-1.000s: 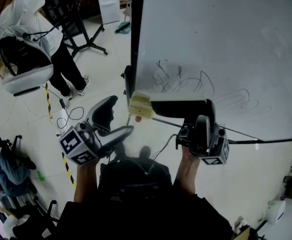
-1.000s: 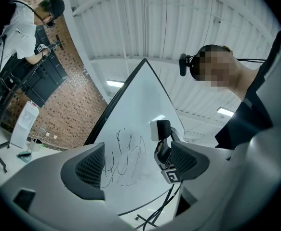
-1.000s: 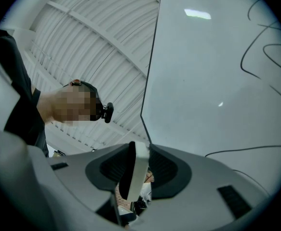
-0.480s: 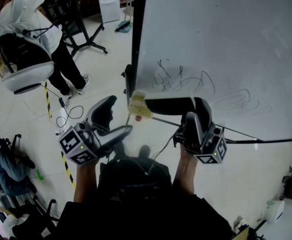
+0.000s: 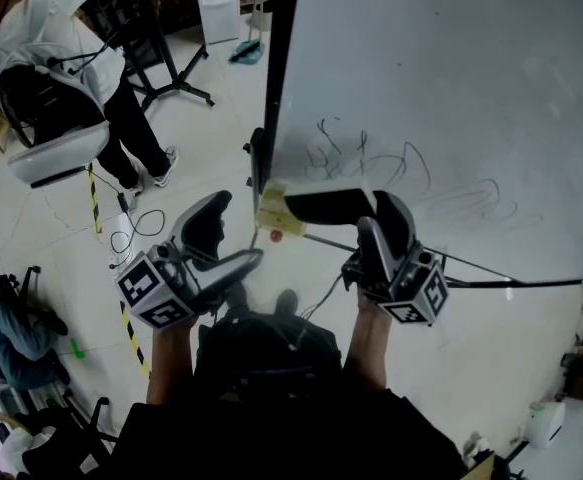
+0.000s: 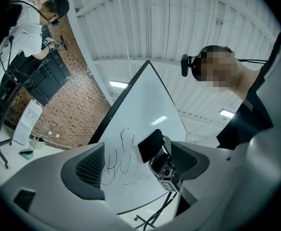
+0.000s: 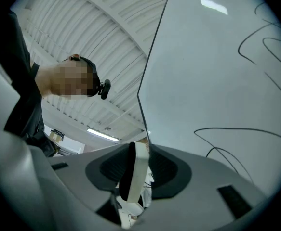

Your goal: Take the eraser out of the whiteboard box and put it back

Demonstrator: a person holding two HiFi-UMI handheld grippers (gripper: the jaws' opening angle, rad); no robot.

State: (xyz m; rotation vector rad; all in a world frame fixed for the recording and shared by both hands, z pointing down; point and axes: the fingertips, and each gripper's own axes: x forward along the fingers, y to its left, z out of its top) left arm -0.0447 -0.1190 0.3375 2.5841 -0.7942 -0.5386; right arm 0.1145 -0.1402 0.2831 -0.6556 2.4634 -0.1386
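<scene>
We grip the eraser [image 5: 323, 206] in the right claw [image 5: 379, 216], near the whiteboard [image 5: 451, 88]; our left claw [image 5: 229, 238] hangs wide open, empty, left of the whiteboard.

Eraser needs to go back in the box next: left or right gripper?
Right. The right gripper is shut on the eraser, whose end lies beside the box; the left gripper is open and empty.

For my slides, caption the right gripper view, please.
Right gripper clamps the eraser edge-on beside the scribbled whiteboard.
</scene>
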